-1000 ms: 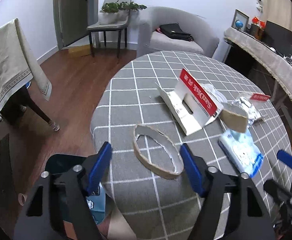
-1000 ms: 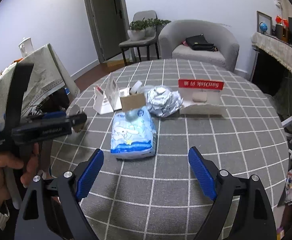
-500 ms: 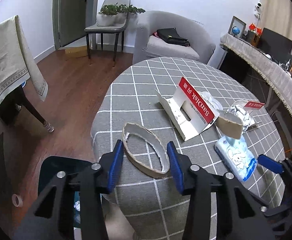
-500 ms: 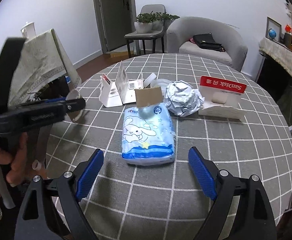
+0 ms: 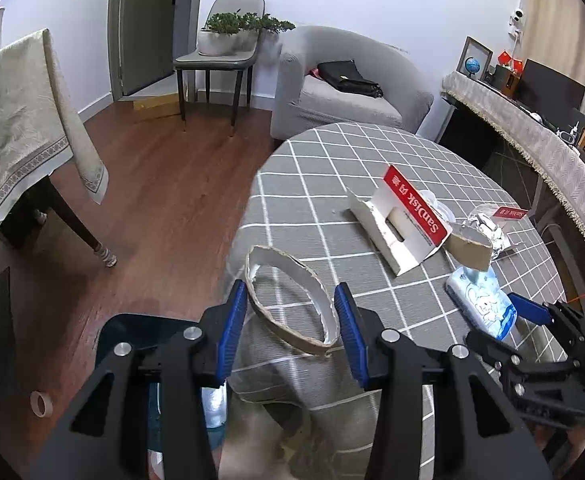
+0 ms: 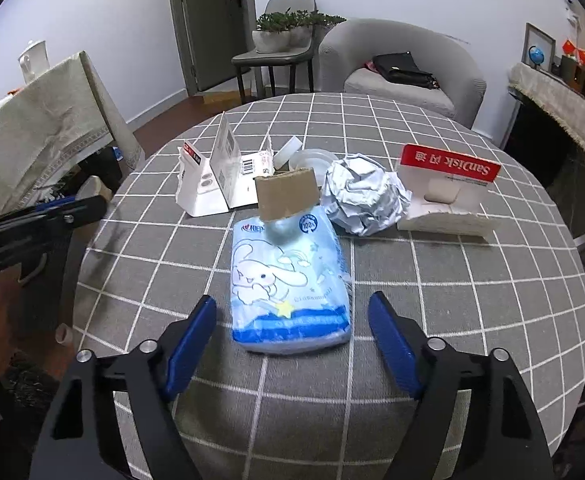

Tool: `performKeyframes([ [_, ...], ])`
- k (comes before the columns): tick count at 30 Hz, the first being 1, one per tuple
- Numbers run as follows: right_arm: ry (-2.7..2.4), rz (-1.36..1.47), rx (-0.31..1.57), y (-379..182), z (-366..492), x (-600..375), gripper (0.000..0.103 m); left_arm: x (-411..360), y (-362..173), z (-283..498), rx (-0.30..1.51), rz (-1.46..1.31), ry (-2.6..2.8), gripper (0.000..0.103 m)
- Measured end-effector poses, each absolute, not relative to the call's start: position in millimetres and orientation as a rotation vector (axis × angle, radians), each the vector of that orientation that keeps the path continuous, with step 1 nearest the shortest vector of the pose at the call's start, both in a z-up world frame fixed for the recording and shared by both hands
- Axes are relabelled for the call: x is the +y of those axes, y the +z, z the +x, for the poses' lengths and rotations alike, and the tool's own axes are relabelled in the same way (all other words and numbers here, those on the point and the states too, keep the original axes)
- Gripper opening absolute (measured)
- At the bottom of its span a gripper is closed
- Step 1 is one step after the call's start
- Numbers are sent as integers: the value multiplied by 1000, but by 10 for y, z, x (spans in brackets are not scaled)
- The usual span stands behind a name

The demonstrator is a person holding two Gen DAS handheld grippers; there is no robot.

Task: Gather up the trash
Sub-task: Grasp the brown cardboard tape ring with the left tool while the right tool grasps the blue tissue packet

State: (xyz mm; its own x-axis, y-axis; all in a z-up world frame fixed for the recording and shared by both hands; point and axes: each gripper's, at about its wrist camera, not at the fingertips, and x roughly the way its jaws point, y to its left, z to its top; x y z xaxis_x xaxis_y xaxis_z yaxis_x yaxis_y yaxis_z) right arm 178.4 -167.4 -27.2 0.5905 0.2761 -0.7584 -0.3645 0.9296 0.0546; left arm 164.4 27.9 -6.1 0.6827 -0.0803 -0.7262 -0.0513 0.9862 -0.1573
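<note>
Now the left hand-held gripper (image 5: 290,320) has narrowed and clamps the torn cardboard ring (image 5: 288,304), lifted off the bench (image 5: 332,168) edge — ready for the bin. The right hand-held gripper (image 6: 292,336) is closing around the blue tissue pack (image 6: 288,280) lying on the bench — not yet touching.

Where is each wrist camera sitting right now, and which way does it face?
Left wrist: on the left claw, angled down at the table's edge; its pads clamp the cardboard ring; the right claw shows at right.
Right wrist: on the right claw, angled down across the table; its closing pads flank the tissue pack, not touching.
Shared: tissue pack, SanDisk card, foil ball, armchair.
</note>
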Motion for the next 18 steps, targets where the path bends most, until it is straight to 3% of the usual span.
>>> performKeyframes([
  [6, 341, -107, 862, -249, 1823, -1614, 53, 471, -2, 1546, 811, -174, -14, 48],
  [18, 472, 136, 933, -182, 1820, -1499, 50, 883, 74, 1388, 798, -185, 42, 48],
])
